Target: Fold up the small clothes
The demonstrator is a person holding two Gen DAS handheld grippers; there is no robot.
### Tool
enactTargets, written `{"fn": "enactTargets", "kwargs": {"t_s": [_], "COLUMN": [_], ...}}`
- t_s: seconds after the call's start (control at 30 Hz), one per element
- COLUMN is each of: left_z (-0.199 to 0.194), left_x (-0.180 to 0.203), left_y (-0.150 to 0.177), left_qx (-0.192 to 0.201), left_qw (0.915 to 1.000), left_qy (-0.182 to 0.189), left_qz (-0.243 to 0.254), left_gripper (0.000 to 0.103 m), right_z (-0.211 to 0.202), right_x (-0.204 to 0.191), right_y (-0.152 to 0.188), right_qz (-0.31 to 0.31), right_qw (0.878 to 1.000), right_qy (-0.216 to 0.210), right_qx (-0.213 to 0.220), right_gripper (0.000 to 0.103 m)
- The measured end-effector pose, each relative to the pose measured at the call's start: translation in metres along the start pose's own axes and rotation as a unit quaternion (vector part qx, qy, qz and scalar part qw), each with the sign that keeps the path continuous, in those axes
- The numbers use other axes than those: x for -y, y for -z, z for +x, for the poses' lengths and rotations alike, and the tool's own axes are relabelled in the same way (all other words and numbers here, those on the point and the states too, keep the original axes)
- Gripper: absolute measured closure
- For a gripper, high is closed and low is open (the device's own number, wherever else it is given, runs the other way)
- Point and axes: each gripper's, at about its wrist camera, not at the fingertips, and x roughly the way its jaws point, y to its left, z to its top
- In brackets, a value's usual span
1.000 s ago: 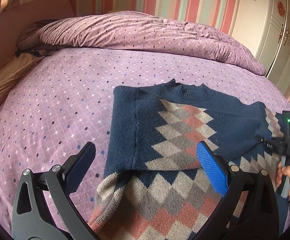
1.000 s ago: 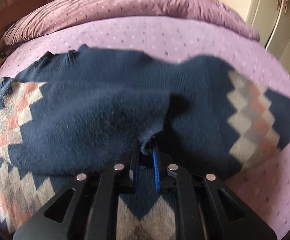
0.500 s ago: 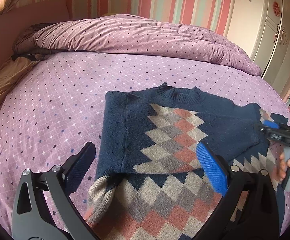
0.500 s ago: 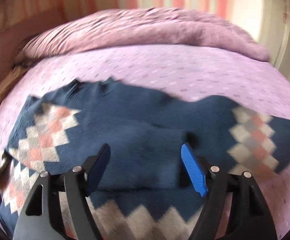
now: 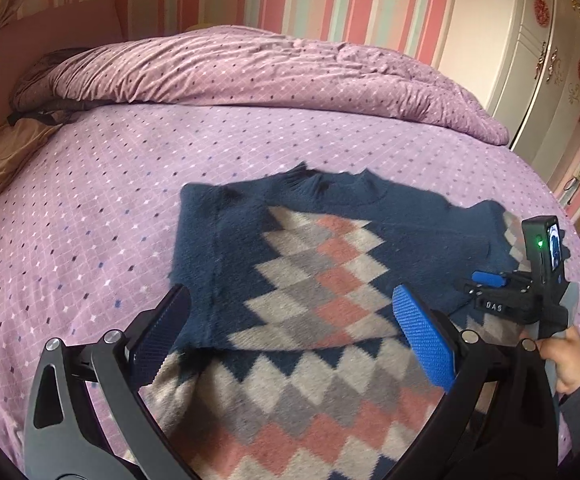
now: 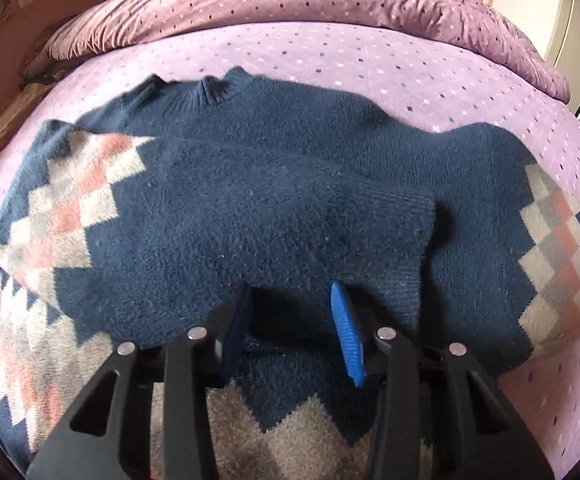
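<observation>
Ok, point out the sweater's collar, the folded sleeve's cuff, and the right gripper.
collar [image 5: 332, 188], left wrist view, on the ribbed navy neckband.
cuff [image 6: 414, 240], right wrist view, on the ribbed end of the folded-in sleeve.
right gripper [image 6: 290, 320], right wrist view, midway between its fingertips; jaws closing, nothing pinched.

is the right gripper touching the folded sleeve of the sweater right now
Cannot tell. In the right wrist view the right gripper has its jaws closing just above the navy sleeve of the sweater, nothing between them; no gap or contact shows plainly.

Both wrist cameras look steeply down along their own fingers – left from farther back, right close in – sharing the sweater [image 5: 314, 264] and purple bedspread [image 6: 370, 56].
</observation>
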Motion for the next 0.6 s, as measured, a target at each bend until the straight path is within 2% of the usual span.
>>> {"fn": "enactTargets", "kwargs": {"t_s": [0.03,0.13,0.2,0.27,0.43,0.53,0.6], "left_z": [0.001,0.005,0.010,0.013,0.028,0.038,0.044], "left_x": [0.004,0.021,0.036,0.050,0.094,0.121,0.138], "left_y": [-0.001,-0.009,-0.015,-0.020,-0.032,-0.034,-0.034], "left_qx": [0.001,0.008,0.010,0.015,0.021,0.013,0.009], "left_qw": [1.0000,0.9998,0.9994,0.9990,0.9982,0.9973,0.9965], "left_qy": [0.002,0.007,0.010,0.014,0.031,0.044,0.046], "left_qz": [0.003,0.019,0.031,0.039,0.046,0.057,0.070], "left_gripper": [0.003,0.003,0.003,0.003,0.003,0.003,0.003], "right_z": [-0.006,-0.041,-0.061,-0.082,-0.110,-0.110,-0.111], "right_x": [0.000,0.007,0.015,0.028,0.083,0.138,0.171], "right_y": [0.001,-0.002,-0.003,-0.005,-0.001,0.007,0.017], "right_qz": [0.007,0.024,0.028,0.031,0.046,0.068,0.087], "right_qw": [1.000,0.997,0.995,0.993,0.988,0.987,0.985], "right_qy": [-0.010,-0.032,-0.032,-0.029,-0.002,0.046,0.064], "right_qx": [0.007,0.064,0.089,0.113,0.148,0.140,0.136], "right_gripper": [0.052,0.036,0.026,0.022,0.018,0.017,0.017]}}
